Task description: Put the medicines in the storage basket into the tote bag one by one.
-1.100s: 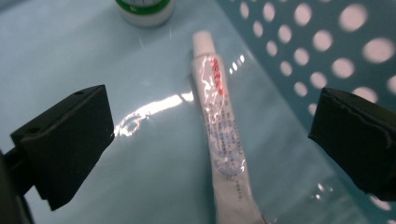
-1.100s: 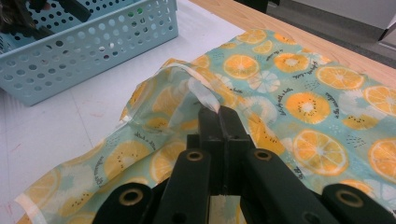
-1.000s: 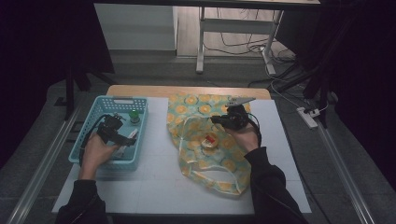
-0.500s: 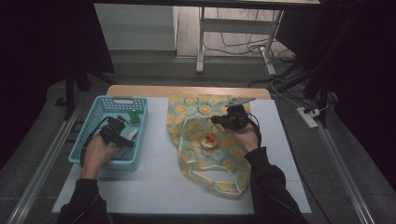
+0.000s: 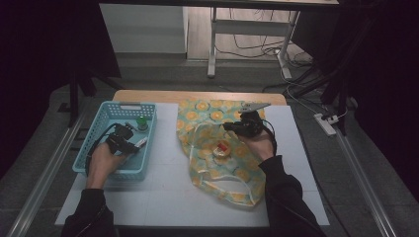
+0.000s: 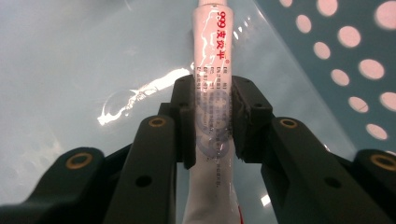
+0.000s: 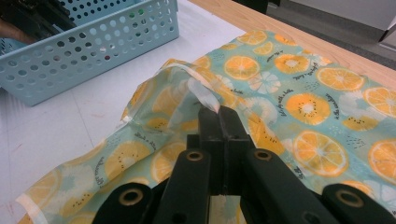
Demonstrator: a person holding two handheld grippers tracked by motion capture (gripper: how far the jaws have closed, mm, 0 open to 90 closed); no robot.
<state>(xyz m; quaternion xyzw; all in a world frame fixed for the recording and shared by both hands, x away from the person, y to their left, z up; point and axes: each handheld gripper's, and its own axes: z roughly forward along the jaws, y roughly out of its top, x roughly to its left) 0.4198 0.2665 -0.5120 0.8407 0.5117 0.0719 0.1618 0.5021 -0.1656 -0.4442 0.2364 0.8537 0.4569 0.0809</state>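
the left gripper (image 6: 214,116), jaws just closing, clamps the white tube (image 6: 212,60) lying lengthwise along them in the blue basket (image 5: 94,165), beside a green-capped bottle (image 5: 142,121); the right gripper (image 7: 218,114) pinches the bag's rim (image 7: 198,91).

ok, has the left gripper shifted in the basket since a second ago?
No. In the high view the left gripper sits at the same spot against the blue basket rim; its jaws have just been closing, now on the white tube.

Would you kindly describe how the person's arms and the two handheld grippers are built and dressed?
Both forearms wear dark sleeves. The left gripper and right gripper are matte black, each with two jointed jaws bearing brass-coloured rivets. A black cable trails from the left one; a grey three-cornered plate tops the right.
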